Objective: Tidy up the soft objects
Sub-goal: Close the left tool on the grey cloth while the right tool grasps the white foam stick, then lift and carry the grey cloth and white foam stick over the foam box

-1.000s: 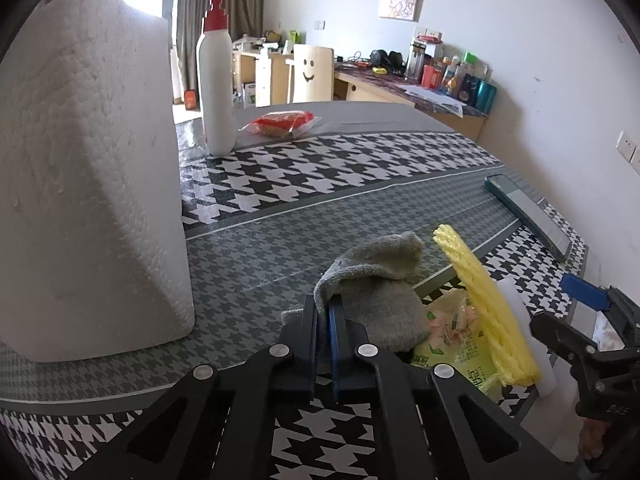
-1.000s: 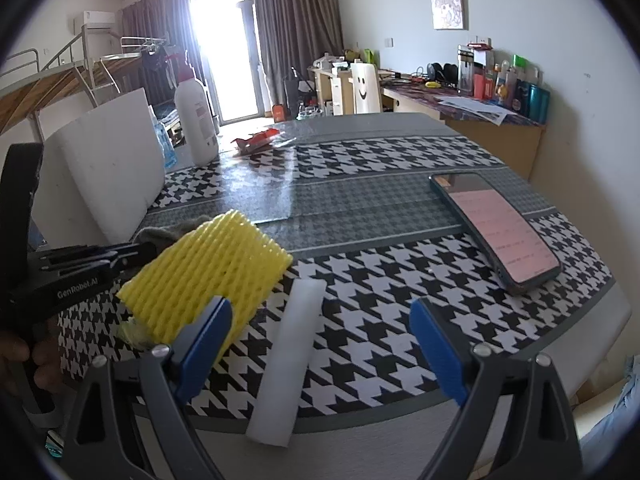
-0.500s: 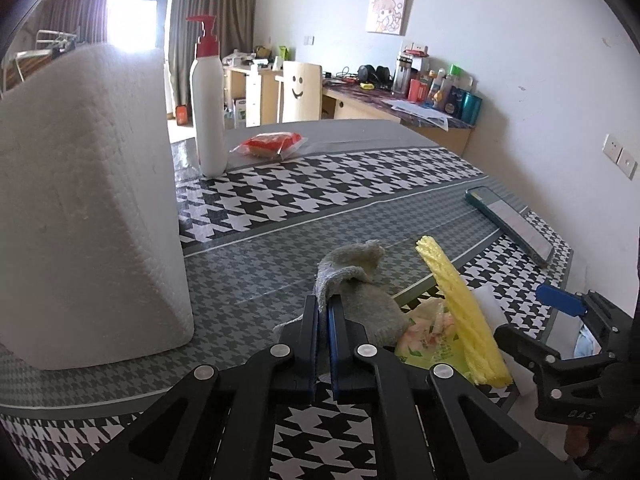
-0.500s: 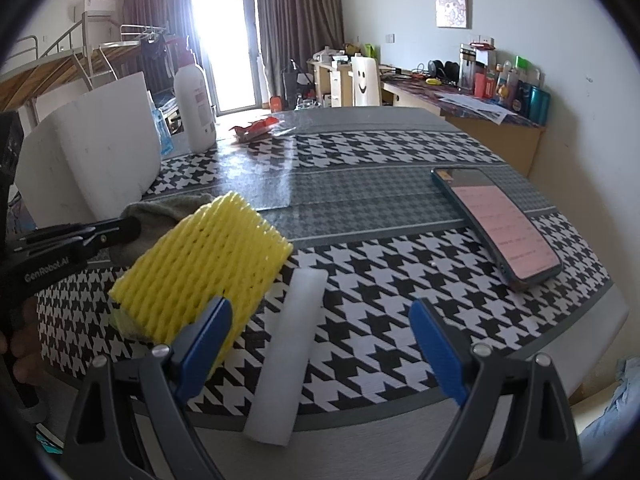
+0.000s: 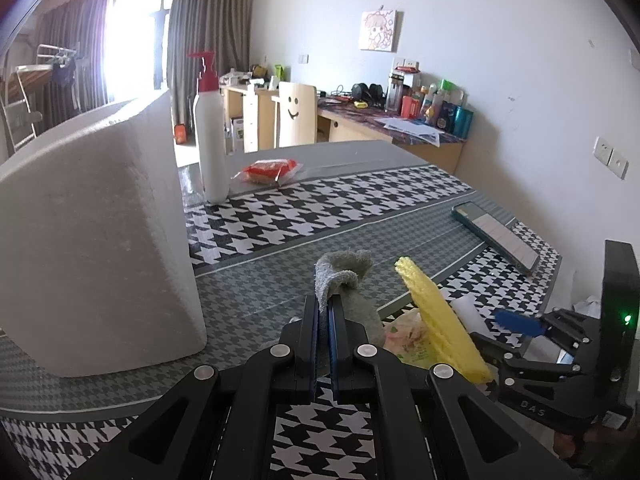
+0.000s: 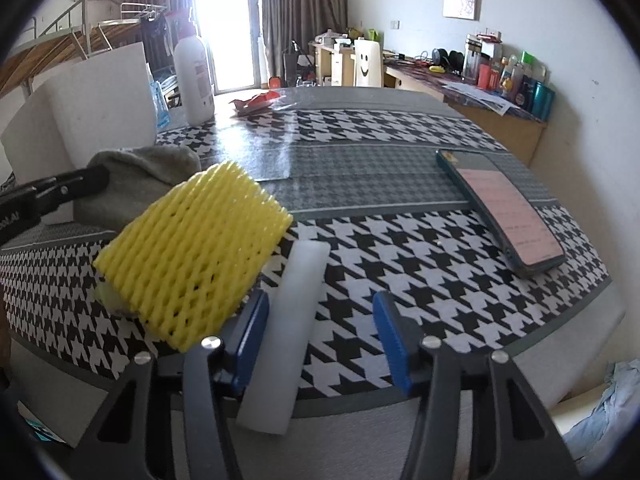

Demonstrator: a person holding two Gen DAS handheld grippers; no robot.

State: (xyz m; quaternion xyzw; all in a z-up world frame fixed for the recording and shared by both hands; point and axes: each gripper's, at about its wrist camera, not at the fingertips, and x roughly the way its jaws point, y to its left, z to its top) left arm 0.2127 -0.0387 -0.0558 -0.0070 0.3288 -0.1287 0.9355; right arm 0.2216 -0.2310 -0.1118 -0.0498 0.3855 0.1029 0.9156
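1. Left wrist view: the left gripper (image 5: pixel 324 312) has its jaws pressed together on a fold of the grey cloth (image 5: pixel 348 280), which droops over the tips, its lower end hidden behind the gripper. At about two o'clock from the tips the yellow foam net (image 5: pixel 436 320) leans up on edge over a printed wipes pack (image 5: pixel 404 340), and the right gripper (image 5: pixel 520 324) comes in at three o'clock.

2. At nine o'clock stands the big white foam block (image 5: pixel 96 240); I cannot tell whether it is a box or what it holds. At twelve o'clock, farther up the table (image 5: pixel 360 208), the pump bottle (image 5: pixel 210 136) holds nothing that can be seen.

3. Right wrist view: the right gripper (image 6: pixel 320 336) is closing, jaws half spread, with the white foam strip (image 6: pixel 294 312) lying between them by the left pad; the pads do not yet press it. The net sits at ten o'clock, a phone (image 6: pixel 504 212) at two o'clock.

4. Judged step: picking up soft items, the cloth already gripped. Next, the right jaws need to finish closing squarely on the strip without catching the net, then lift it clear.
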